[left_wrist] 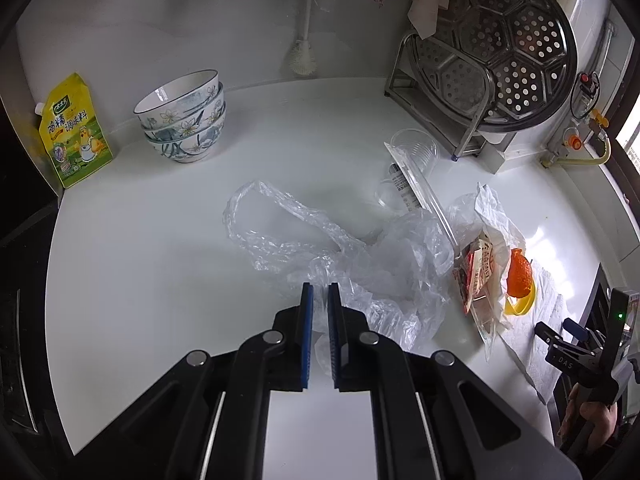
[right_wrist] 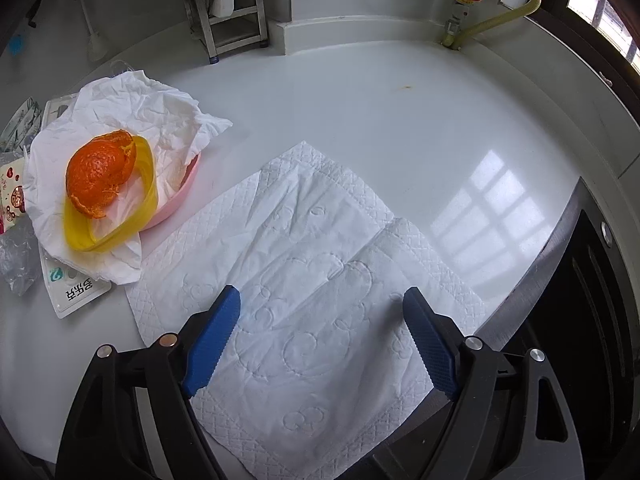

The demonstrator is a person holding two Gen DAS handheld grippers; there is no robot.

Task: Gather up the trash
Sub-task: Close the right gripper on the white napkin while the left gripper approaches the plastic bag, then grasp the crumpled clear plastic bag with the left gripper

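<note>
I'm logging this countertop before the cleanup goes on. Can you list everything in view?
plastic bag: one, clear, counter centre, between the left fingers
plastic cups: some, clear, beside the rack
snack wrapper: one, red and white, right of the bag
orange peel: one, orange, on the crumpled tissue
yellow ring: one, under the peel
paper towel: one, white, flat under the right gripper
bowls: stacked, floral, rear left
seasoning pouch: one, yellow, far left
steamer tray: one, steel, in the rack
left gripper: nearly closed on the bag
right gripper: open
</note>
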